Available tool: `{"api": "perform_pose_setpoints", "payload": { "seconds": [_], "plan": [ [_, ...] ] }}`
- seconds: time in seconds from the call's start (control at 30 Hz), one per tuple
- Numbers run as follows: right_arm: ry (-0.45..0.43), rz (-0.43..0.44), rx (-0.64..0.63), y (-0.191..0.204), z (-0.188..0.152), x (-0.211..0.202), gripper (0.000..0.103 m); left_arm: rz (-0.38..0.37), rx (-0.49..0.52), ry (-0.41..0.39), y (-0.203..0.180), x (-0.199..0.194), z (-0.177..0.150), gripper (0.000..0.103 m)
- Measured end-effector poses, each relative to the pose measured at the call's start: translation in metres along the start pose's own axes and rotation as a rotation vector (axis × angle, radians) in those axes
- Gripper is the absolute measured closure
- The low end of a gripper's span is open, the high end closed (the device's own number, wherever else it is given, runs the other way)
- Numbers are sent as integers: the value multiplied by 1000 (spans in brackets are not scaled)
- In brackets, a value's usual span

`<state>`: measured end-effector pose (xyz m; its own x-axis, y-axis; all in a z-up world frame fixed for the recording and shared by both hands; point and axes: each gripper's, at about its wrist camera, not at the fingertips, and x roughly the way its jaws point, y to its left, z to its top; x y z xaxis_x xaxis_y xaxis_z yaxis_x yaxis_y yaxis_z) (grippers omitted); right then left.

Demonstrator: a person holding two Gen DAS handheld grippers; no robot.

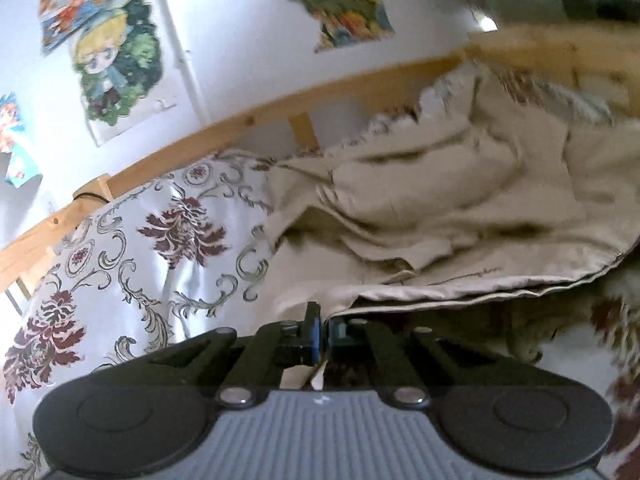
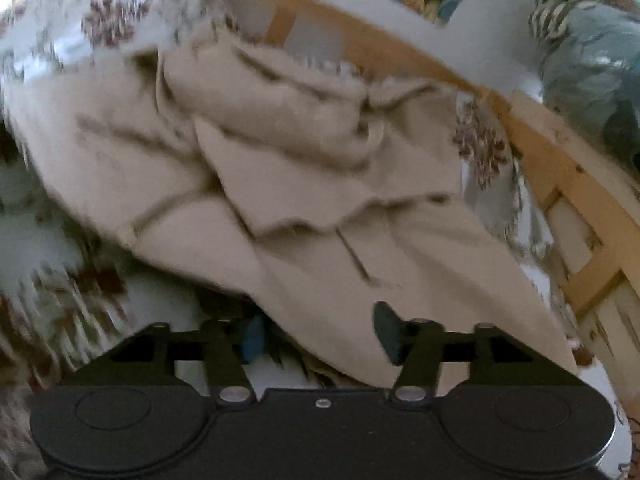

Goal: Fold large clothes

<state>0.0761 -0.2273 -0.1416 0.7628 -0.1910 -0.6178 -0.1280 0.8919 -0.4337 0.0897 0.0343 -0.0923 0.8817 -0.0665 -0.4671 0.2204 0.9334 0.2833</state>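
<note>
A large beige garment [image 1: 460, 200] is lying crumpled on a bed covered with a floral bedspread [image 1: 132, 248], pushed up toward the wooden bed rail [image 1: 224, 128] that is running along a white wall hung with cartoon posters [image 1: 112, 64]. The left gripper [image 1: 322, 338] is sitting with its fingers together, and the garment's stitched hem appears to be pinched between them, the edge running away to the right from that point. The right gripper [image 2: 320, 336] is hovering with its fingers spread apart, a loose flap of the same beige garment [image 2: 304, 184] draping down between them without being clamped; this view is blurred, so fine detail is lost. The cloth is looking soft and limp, holding deep creases and overlapping folds, and I would judge it fairly light but bulky, likely to sag and bunch wherever it is unsupported. Being neither slippery nor fragile by the look of it, it should tolerate a firm pinch. The seamed hem and corners seem the best places to take hold, since two spaced grips along one edge would let the panel hang flat. A teal bundle [image 2: 592, 80] is resting beyond the rail on the right.
</note>
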Motion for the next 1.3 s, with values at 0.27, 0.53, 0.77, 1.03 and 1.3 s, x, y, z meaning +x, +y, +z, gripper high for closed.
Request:
{"api": "perform_pose_setpoints", "payload": {
  "seconds": [0.27, 0.53, 0.77, 1.03, 1.3],
  "plan": [
    [-86, -61, -58, 2, 0, -62, 96, -116, -62, -20, 34, -60, -4, 101],
    [-237, -143, -279, 3, 12, -168, 96, -242, -10, -41, 89, -127, 37, 101],
    [-316, -295, -283, -18, 54, -105, 78, -158, 59, 68, 82, -43, 100, 100],
    [-484, -366, -94, -30, 55, -73, 10, -124, 95, 322, 60, 103, 102, 100],
    [-623, -398, 116, -66, 8, -97, 1, -97, 50, 430, 53, 145, 81, 99]
  ]
}}
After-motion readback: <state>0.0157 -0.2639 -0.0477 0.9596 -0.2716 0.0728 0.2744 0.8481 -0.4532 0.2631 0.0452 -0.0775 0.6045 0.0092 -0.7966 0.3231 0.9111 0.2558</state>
